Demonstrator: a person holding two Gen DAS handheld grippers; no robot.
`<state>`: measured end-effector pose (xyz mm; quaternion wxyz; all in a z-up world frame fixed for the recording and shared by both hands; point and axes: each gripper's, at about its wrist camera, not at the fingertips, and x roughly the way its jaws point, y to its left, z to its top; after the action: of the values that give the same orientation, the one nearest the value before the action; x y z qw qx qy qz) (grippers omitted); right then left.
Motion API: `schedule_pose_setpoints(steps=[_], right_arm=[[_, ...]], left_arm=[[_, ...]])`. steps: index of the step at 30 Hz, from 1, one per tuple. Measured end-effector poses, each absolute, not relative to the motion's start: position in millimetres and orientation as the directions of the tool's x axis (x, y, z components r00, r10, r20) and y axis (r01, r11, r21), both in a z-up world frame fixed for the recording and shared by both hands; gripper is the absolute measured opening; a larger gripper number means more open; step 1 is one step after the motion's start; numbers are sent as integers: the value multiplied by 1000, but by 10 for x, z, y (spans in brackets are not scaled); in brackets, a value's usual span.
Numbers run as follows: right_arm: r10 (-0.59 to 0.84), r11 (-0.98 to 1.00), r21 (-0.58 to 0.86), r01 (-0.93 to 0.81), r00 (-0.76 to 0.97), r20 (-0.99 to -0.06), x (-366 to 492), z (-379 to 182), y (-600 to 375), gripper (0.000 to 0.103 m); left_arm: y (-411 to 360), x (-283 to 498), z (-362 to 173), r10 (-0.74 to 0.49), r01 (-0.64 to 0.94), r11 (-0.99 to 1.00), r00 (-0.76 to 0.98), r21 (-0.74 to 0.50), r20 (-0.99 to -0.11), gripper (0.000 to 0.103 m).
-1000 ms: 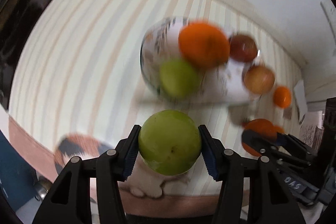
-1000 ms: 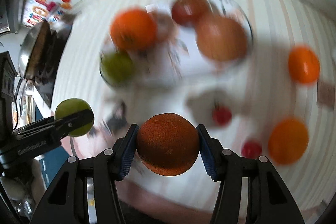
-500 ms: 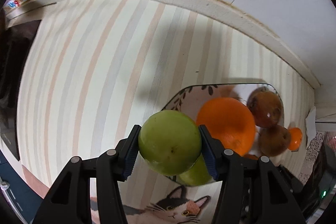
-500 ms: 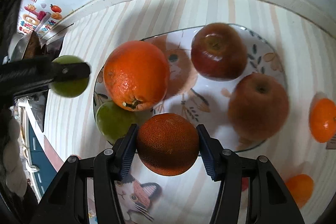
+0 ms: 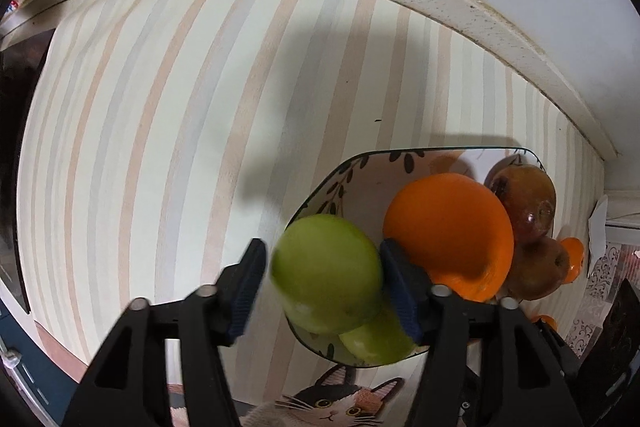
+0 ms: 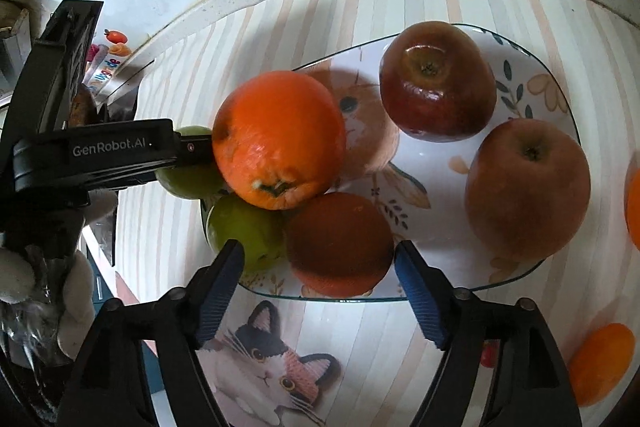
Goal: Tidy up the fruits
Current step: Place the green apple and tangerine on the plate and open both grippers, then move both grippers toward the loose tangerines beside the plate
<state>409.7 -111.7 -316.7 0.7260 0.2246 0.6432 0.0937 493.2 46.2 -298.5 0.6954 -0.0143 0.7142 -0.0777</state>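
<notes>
Both tongs have opened since half a second ago: the right tongs (image 6: 320,287), then clamped on a dark, rough-skinned orange (image 6: 339,243), now stand with jaws apart on either side of it, and that fruit rests inside the glass-rimmed plate printed with leaves and a rabbit (image 6: 532,275), at the plate's near edge. The left tongs (image 5: 324,287) have widened as well; the round green apple (image 5: 326,273) between them shows a gap at the left pad and looks blurred, so whether the right pad touches it cannot be told. It sits over the plate's (image 5: 360,157) left edge, above a second green apple (image 5: 380,343) already lying there.

On the plate too are a large bright orange (image 6: 280,139), a dark red apple (image 6: 436,81) toward the far edge and a russet-red apple (image 6: 528,187) at the right side. Small tangerines (image 6: 600,363) lie on the striped counter (image 6: 400,367) off the plate's right edge, near the cat picture (image 6: 266,371) on the mat.

By all appearances the step in hand is the release of two fruits onto the plate. Next, each pair of tongs would need to back away without nudging the crowded pile, then go for the tangerines left on the counter.
</notes>
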Motion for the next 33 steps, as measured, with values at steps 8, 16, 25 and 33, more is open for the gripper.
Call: schedule_pose_setpoints(steps=[8,16,25,33], right_arm=[[351,919,374,126,174,-920,3954,-2852,-1263,95],[177,971,212,108,268,-947,3675,-2290,-1477,97],[102,985,145,94,364,-926,3315,-1719,-1569,97],[97,989,136,56,443,-891,2948,-1266,-1561,97]], left_arm=[[504,4724,-2566,-109,100,990,77,-101,-991,86],[592,4100,-2139,-90,89,993,183,-75,-979,86],[548,3465,-1742,-66,65,997,274,-50,-959,86],[439,3001,-1313,-60,59,997,360,-41,-931,86]])
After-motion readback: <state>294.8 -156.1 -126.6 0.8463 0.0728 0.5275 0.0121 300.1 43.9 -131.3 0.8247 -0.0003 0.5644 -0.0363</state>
